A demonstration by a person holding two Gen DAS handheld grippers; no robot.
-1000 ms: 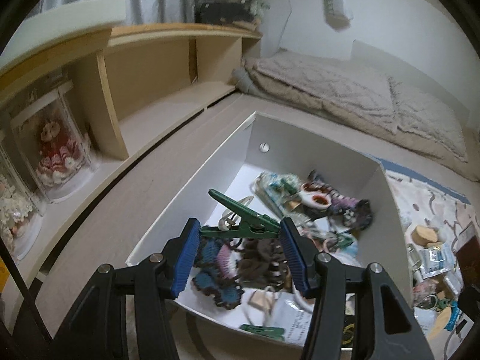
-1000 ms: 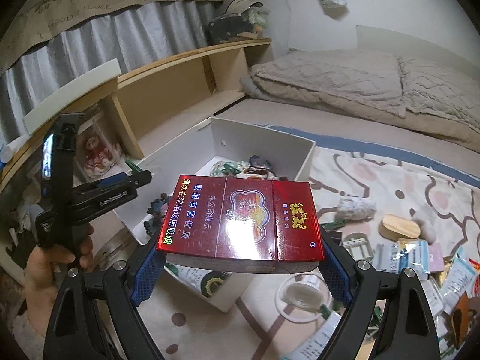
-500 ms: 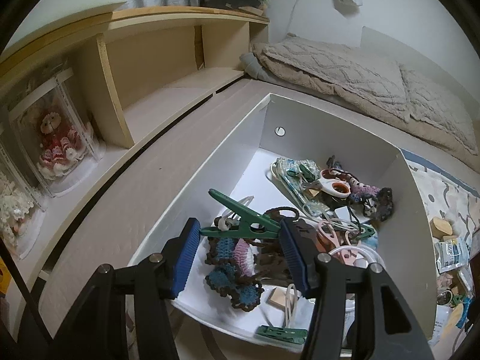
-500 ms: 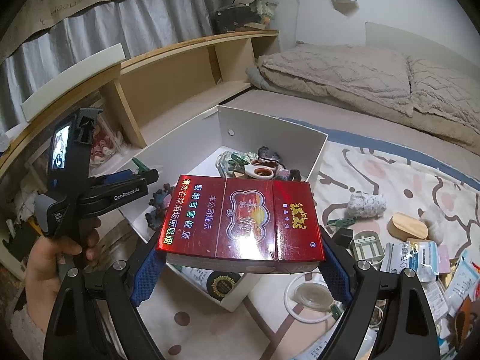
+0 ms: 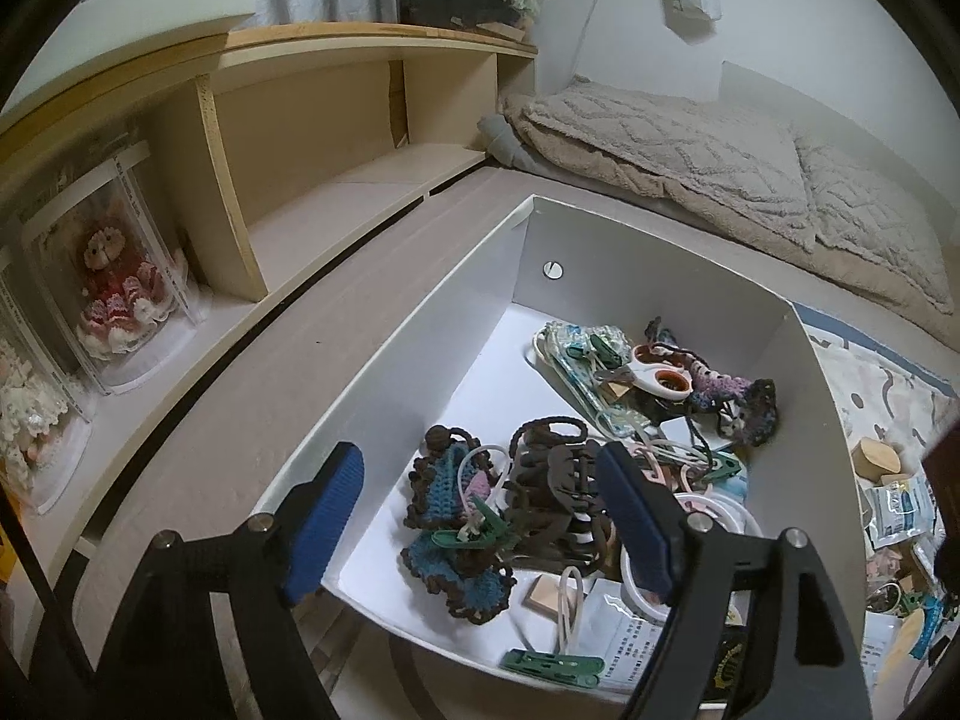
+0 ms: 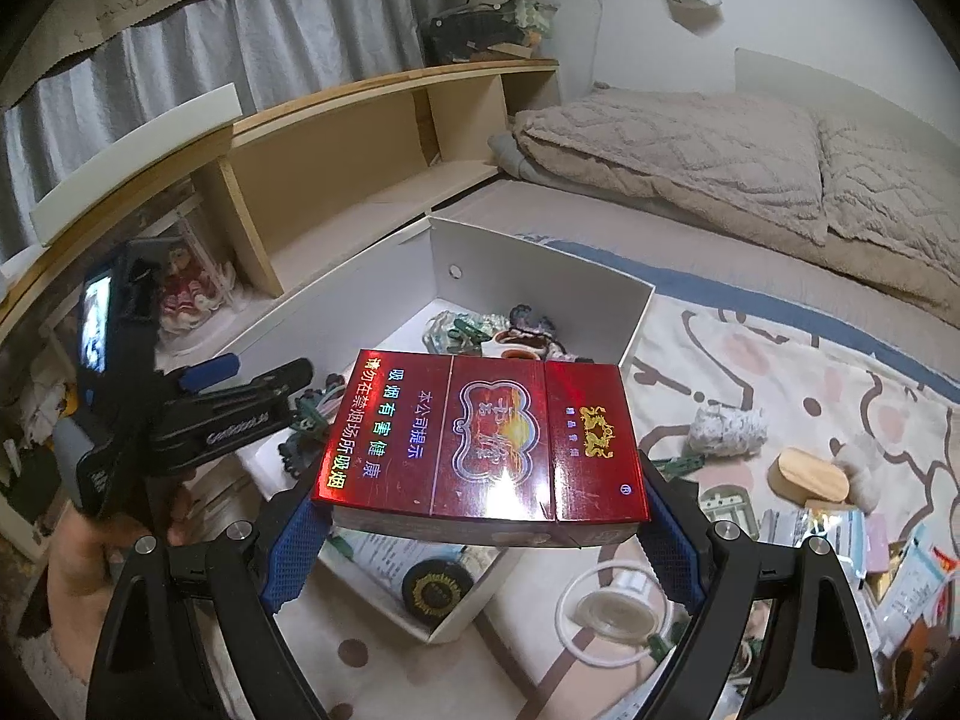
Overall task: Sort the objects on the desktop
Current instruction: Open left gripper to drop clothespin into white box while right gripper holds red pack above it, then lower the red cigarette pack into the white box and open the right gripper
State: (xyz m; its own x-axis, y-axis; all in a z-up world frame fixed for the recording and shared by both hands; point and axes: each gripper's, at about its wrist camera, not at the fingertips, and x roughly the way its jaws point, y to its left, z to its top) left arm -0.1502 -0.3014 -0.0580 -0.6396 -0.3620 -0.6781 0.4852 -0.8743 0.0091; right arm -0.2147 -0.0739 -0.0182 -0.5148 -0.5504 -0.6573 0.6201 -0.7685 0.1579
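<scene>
The sorting looks about half done. Ahead of the left hand-held gripper [image 5: 480, 516], whose jaws are opening with nothing between them, the white box [image 5: 420, 372] already holds a green clothespin [image 5: 474, 531], scissors [image 5: 657, 375] and crochet pieces. The right hand-held gripper [image 6: 480, 531] clamps a red cigarette carton [image 6: 486, 438] just short of that box. To its right, packets and a wooden block [image 6: 810, 474] lie loose on the patterned blanket [image 6: 780, 360]. A bed [image 6: 750, 156] and wooden shelf [image 6: 360, 138] lie beyond.

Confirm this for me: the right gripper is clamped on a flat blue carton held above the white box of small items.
Not quite: the flat carton in the right gripper is red with gold and white print, not blue. The right wrist view shows it, clamped and held above the white box of small items.
</scene>
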